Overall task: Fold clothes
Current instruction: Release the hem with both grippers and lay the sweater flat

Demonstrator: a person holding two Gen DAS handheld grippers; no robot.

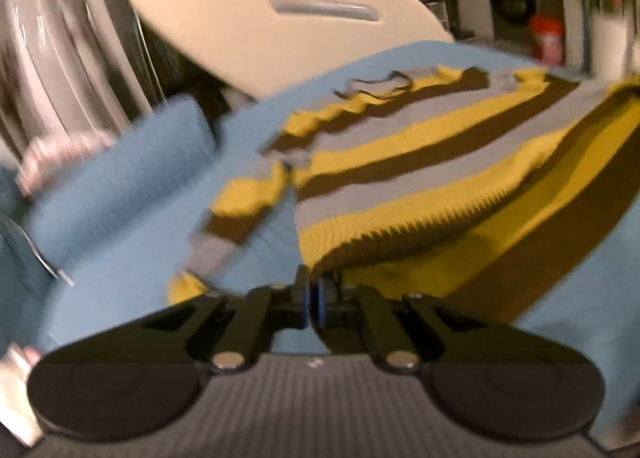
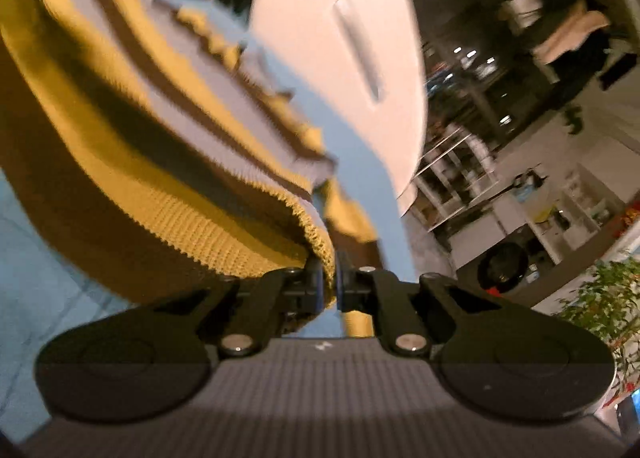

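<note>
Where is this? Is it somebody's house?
Probably a home. A striped sweater lies on a blue-covered surface, with what looks like a washing machine, shelves and a leafy plant behind it.

a knitted sweater [image 1: 400,162] with yellow, brown and grey stripes lies spread on a blue cover [image 1: 120,198]. its near ribbed hem is raised off the cover, one sleeve trailing at the left.
</note>
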